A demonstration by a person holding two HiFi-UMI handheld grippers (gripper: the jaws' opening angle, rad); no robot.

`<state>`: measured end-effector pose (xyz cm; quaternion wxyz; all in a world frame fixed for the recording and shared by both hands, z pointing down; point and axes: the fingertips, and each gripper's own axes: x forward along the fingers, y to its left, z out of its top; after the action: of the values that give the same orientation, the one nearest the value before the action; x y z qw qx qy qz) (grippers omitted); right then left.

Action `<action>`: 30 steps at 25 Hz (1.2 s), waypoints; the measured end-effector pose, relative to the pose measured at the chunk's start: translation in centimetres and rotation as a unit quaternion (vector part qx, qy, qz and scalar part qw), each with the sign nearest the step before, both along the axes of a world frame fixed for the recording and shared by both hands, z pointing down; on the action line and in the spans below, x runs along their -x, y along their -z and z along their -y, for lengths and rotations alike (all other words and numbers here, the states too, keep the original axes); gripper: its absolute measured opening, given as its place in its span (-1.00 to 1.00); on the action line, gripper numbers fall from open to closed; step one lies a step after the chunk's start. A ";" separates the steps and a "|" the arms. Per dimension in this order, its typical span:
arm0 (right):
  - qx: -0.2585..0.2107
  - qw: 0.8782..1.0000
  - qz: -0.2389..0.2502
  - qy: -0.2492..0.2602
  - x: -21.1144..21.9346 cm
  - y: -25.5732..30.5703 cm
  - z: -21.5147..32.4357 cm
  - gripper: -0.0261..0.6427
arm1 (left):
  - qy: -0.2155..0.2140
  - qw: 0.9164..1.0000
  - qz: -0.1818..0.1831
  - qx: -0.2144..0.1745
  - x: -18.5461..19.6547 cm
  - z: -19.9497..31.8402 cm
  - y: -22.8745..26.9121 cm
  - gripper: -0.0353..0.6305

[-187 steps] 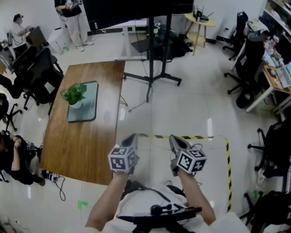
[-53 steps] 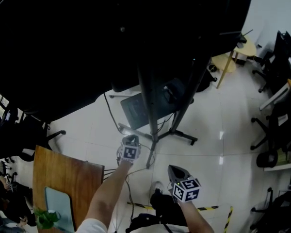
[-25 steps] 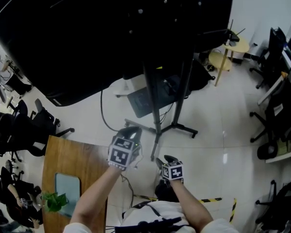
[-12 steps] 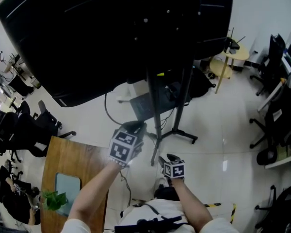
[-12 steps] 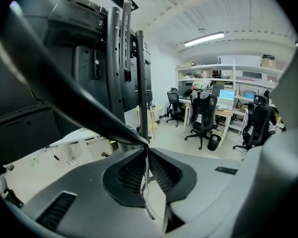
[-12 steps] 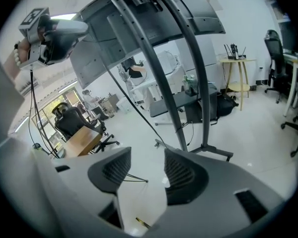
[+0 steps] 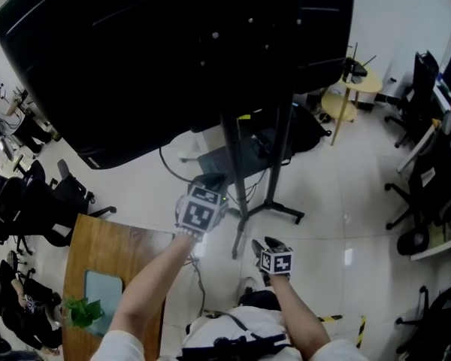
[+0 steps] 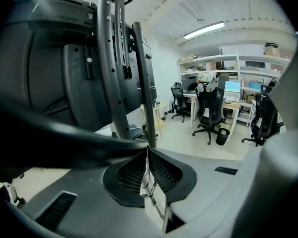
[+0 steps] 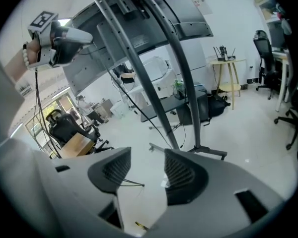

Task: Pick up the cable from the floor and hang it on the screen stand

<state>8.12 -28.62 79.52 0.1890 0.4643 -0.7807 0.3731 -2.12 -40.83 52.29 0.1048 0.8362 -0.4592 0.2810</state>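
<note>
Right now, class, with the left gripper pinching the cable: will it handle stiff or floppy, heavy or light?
Probably floppy: the cable bends in kinks where the left gripper pinches it. Likely light, since it looks thin, so one pinch should carry it.

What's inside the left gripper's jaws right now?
A thin cable, pinched between the closed pads of the left gripper. Its slack hangs below the gripper in the right gripper view; the gripper's body covers the part behind the pads.
</note>
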 end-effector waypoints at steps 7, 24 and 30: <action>0.009 1.000 -0.002 0.012 0.5 -0.6 0.0 -0.21 | 0.053 0.998 -0.003 -0.012 4.1 2.2 0.1 -0.82; -0.025 0.993 -0.032 0.109 8.8 0.6 2.1 -0.15 | 0.002 0.996 -0.034 -0.078 4.9 1.6 14.2 -0.82; -0.067 0.990 -0.036 0.121 10.7 2.5 6.3 -0.15 | -0.037 0.993 -0.050 -0.101 3.1 -0.7 20.0 -0.82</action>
<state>-2.55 -34.94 76.98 0.2291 0.3910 -0.8471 0.2775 -5.23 -40.11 32.28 0.0326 0.8718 -0.4483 0.1949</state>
